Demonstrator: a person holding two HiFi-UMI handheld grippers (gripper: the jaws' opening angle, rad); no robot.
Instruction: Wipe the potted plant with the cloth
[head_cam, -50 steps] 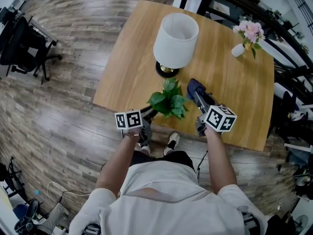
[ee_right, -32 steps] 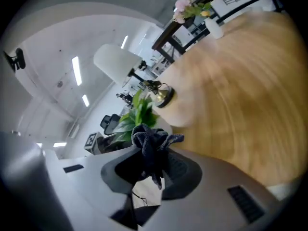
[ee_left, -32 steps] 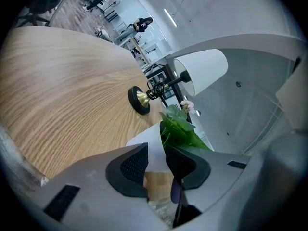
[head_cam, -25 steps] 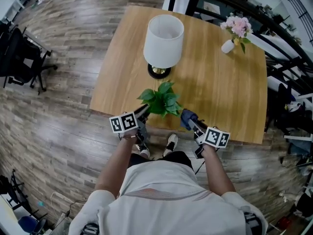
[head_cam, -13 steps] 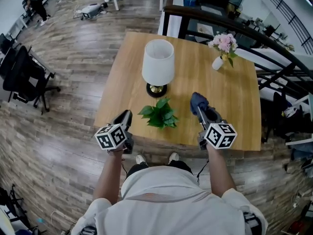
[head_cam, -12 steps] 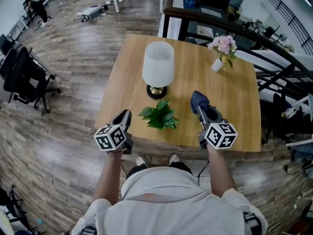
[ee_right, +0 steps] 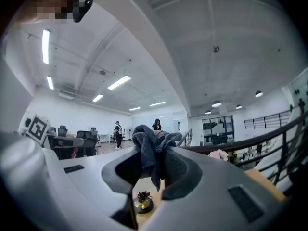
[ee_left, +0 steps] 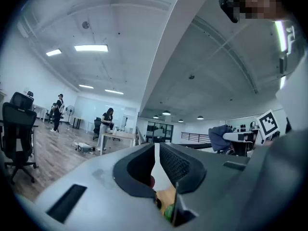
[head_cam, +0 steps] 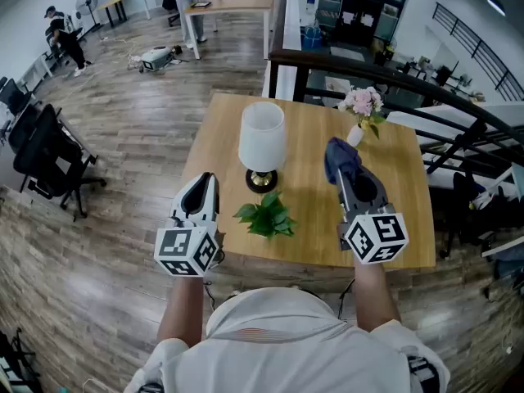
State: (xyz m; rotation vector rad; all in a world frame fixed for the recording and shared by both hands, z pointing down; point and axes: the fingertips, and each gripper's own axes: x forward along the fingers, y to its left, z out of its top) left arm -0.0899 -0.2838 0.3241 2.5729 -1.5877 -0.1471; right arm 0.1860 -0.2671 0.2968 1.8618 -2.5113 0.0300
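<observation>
Here, the person is holding both grippers out level over the near edge of the table (head_cam: 393,219), one on either side of the plant (head_cam: 266,217). The right gripper (head_cam: 340,160) is clamping the cloth (head_cam: 337,155); in the right gripper view the jaws of the right gripper (ee_right: 154,153) are pressing on a bunched dark blue cloth (ee_right: 151,148), which is bulging above the tips and hanging down between the pads. The left gripper (head_cam: 203,185) is carrying nothing: in the left gripper view the jaws of the left gripper (ee_left: 157,150) have just been closing and are now standing almost together, leaving only a thin slit with nothing in it. The plant is standing upright on the table near the front edge, just in front of the foot of the lamp (head_cam: 262,137), and neither gripper nor the cloth is touching it. A sliver of the plant (ee_left: 168,211) is showing low in the left gripper view, below the jaws. The lamp's brass foot (ee_right: 143,201) is showing under the hanging cloth in the right gripper view. A vase (head_cam: 356,133) of pink flowers is standing toward the far right of the table, well apart from the plant.
</observation>
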